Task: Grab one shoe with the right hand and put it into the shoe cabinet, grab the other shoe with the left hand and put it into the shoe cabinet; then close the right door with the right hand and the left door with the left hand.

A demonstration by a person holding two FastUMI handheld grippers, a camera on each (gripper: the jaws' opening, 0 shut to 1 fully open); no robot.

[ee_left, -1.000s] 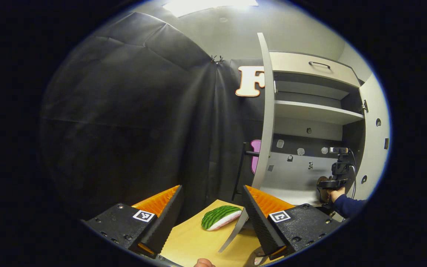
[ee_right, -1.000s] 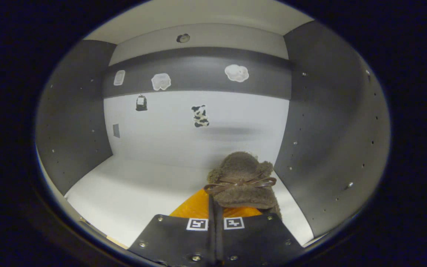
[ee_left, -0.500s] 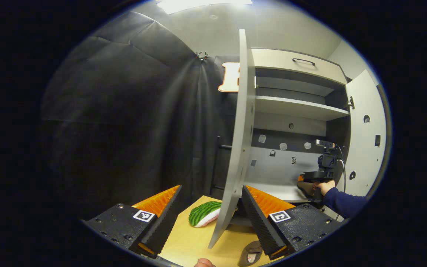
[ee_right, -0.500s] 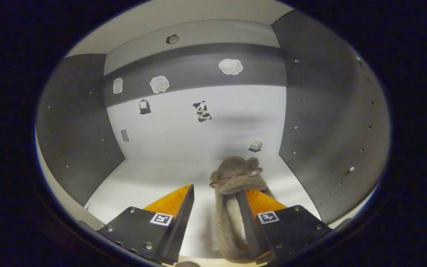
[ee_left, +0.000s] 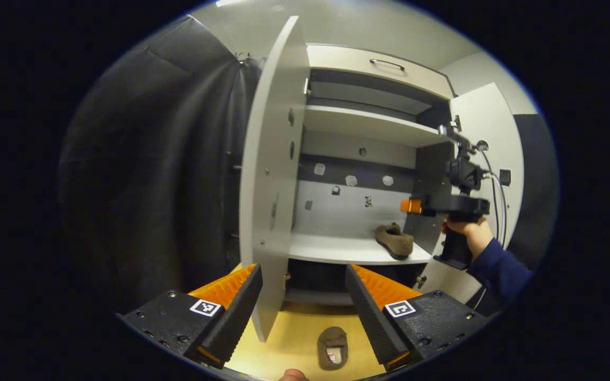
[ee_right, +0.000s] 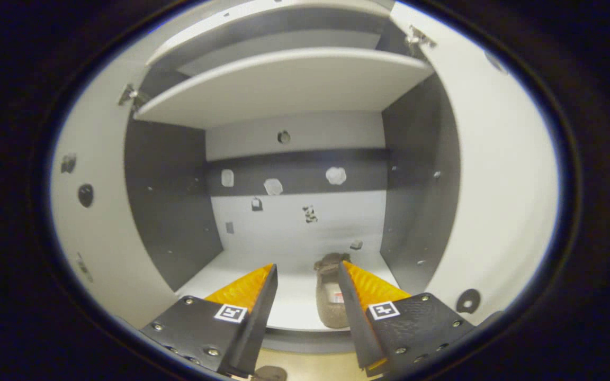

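Light falls from above the shoe cabinet [ee_left: 368, 114], with a glare patch just over its top edge in the left gripper view. Its white panels are bright and its dark side walls stay dim. Fisheye distortion bows its shelves [ee_right: 284, 84] and doors. The right gripper view is slightly soft.

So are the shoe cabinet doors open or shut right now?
Open. In the left gripper view the left door stands swung out edge-on and the right door is swung wide, exposing the shelf with one brown shoe.
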